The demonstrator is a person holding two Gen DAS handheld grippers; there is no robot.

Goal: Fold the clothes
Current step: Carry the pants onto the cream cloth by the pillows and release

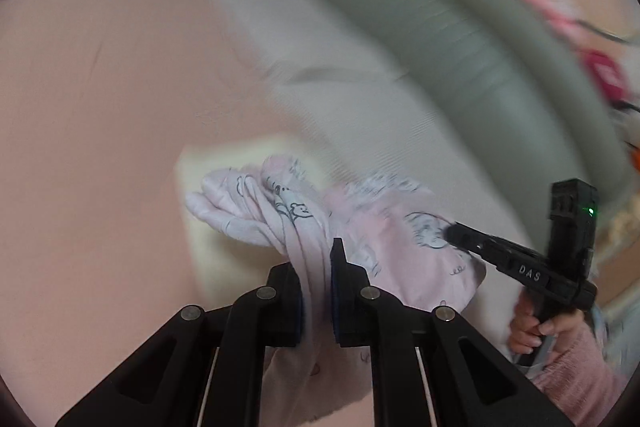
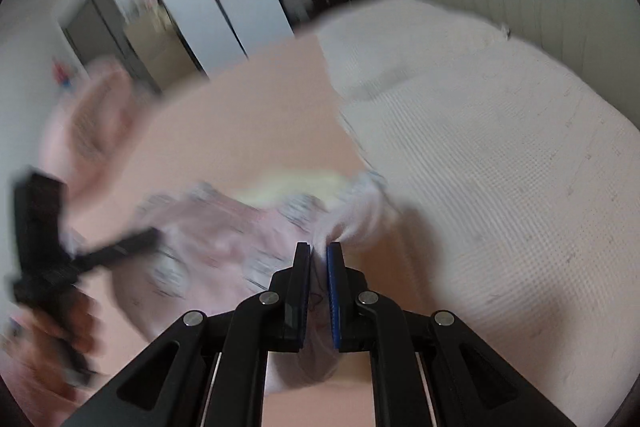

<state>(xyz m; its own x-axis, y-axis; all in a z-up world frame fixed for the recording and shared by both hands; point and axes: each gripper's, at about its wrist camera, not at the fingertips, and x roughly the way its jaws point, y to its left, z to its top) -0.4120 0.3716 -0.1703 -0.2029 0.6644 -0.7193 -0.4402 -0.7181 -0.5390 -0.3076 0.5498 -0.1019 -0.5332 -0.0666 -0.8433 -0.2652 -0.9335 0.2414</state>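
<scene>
Black left gripper (image 1: 316, 291), jaws nearly closed, pinching pink printed garment (image 1: 304, 227).
We record the right gripper (image 2: 319, 287) likewise clamped on another bunched edge of it. Between our grippers the garment sags, its long axis running from one to the other, above a peach sheet (image 1: 100, 99) beside a white textured blanket (image 2: 500, 155); both views are blurred.

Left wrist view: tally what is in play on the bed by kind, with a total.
Tongs: 2, the left tongs and the right tongs, both shut on cloth.
Pink printed garment: 1.
Pale yellow cloth under it: 1.
Bed coverings: 2, pink sheet and white blanket.
Total: 6.
</scene>
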